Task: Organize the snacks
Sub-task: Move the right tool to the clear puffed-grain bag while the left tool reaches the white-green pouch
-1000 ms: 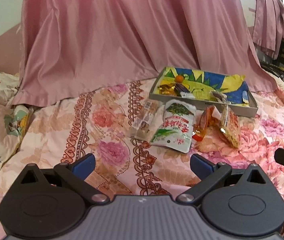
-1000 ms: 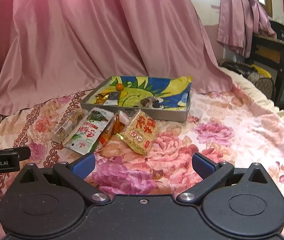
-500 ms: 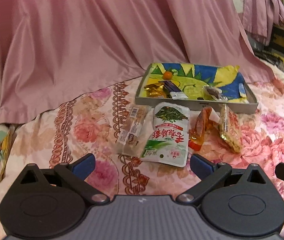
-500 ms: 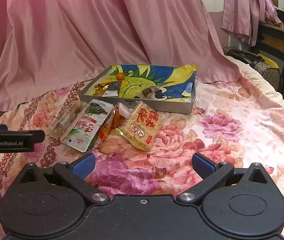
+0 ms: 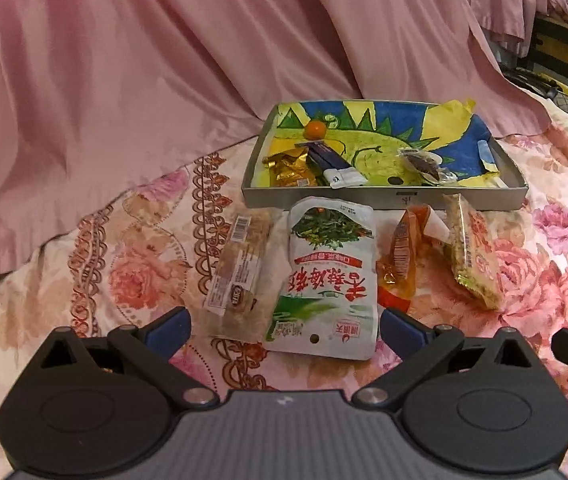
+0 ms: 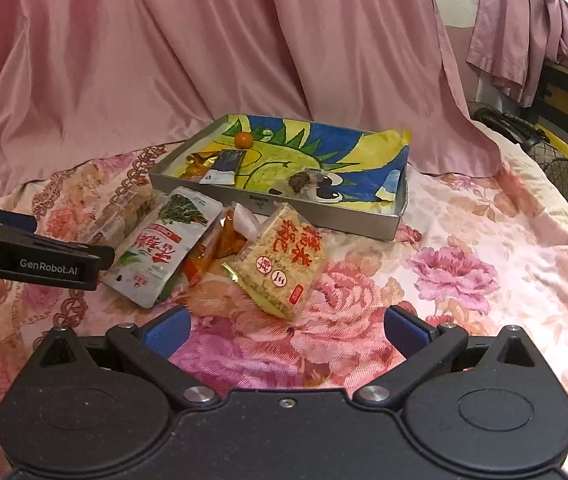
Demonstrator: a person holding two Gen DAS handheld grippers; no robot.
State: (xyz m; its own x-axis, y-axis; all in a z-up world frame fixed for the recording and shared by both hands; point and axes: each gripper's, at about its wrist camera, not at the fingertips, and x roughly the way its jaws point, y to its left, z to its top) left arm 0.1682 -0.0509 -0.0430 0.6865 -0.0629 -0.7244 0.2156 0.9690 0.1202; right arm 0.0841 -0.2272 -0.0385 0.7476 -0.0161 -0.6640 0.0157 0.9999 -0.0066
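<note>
glossy plastic snack pouch (image 5: 329,280); matt grey metal tray (image 5: 383,199); sheeny pink curtain cloth (image 5: 164,60); soft floral bedsheet (image 6: 463,280)

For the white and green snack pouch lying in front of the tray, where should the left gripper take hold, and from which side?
Grip the white and green pouch at its near sealed bottom edge, coming from the camera side with the open left gripper. It lies flat, that edge is nearest, and neighbouring packs crowd its long sides.

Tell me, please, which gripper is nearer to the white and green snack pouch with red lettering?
Left. The left gripper hangs open right at the white and green snack pouch, its near end between the fingers. The right gripper sits open further right, by the yellow rice cracker packet.
</note>
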